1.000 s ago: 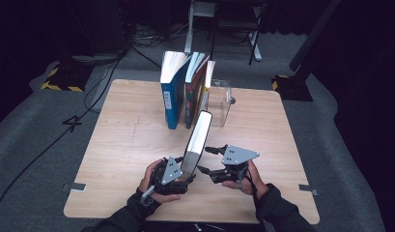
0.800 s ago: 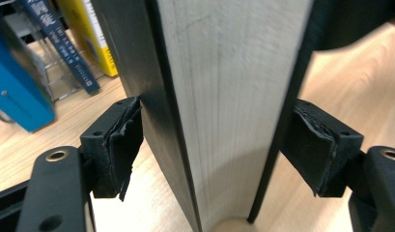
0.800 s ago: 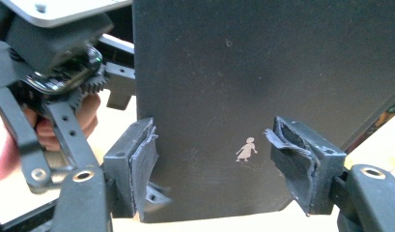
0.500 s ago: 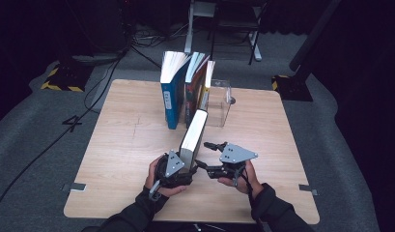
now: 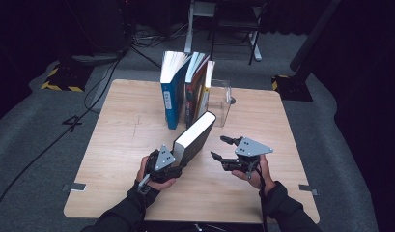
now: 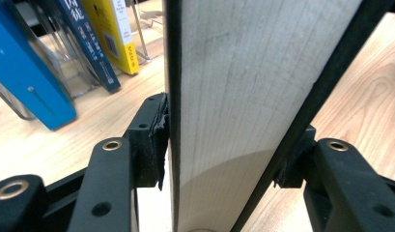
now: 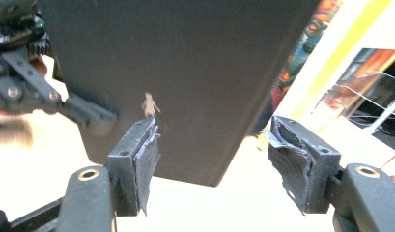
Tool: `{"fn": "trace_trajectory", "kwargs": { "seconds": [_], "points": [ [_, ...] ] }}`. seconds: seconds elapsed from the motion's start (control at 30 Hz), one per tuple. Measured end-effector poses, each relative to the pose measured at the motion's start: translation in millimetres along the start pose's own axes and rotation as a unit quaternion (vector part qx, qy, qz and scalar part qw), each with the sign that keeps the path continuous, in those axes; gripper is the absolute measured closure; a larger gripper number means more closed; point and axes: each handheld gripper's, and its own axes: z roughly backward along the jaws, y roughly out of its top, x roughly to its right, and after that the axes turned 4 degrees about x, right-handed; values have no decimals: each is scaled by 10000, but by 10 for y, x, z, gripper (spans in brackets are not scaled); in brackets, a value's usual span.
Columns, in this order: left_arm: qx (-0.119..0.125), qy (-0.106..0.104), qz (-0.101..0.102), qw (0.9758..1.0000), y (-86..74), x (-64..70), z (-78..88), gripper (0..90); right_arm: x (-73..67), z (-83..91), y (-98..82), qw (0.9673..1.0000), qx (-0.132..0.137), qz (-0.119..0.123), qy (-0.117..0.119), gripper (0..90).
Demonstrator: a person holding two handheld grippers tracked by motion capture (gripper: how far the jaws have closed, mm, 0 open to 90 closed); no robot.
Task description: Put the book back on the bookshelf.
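Observation:
A thick black-covered book (image 5: 195, 137) is tilted, its top leaning away toward the row of upright books. My left gripper (image 5: 178, 162) grips its near end. In the left gripper view both pads press on the covers of the book (image 6: 243, 96), the pale page edge facing the camera; the jaws of the left gripper (image 6: 229, 145) have just been closing on it. My right gripper (image 5: 218, 147) stands open to the right of the book, a short way off. In the right gripper view the black cover (image 7: 185, 72) lies beyond the right gripper (image 7: 214, 150), with nothing between the pads.
A row of upright books (image 5: 185, 87), blue, dark and yellow, stands at the back middle of the wooden table (image 5: 118, 135) against a clear plastic bookend (image 5: 221, 99). Cables and stand legs lie on the floor behind.
The black book has tipped further over toward the back right. The left jaws have closed on it. The right gripper has drawn off to the right, away from the book.

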Motion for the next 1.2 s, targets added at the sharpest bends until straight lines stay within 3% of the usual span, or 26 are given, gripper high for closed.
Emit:
{"fn": "trace_trajectory", "kwargs": {
  "seconds": [0.2,0.3,0.4,0.5,0.73,0.87,1.03,1.2],
  "points": [
    [4,-181,98,9998,7,-37,9,503,56,128,-50,9999,-120,52,-51,351],
    [24,-456,115,9989,13,-1,-2,502,74,203,-91,9998,-196,87,-45,346],
    [16,-806,-43,9967,26,85,-30,496,79,281,-123,9996,-258,117,-41,343],
    [-5,-1193,-154,9927,41,173,-60,495,93,397,-142,9995,-264,149,-48,336],
    [-72,-2052,-358,9780,81,455,-129,490,142,673,-202,9995,-236,83,201,311],
    [-99,-2401,-444,9697,90,562,-137,486,117,786,-220,9972,-282,124,685,246],
    [-119,-2527,-387,9667,91,533,-152,475,92,794,-249,9949,-291,5,969,266],
    [-184,-2517,-453,9666,81,438,-166,492,50,709,-250,9924,-368,37,1172,320]
  ]
}}
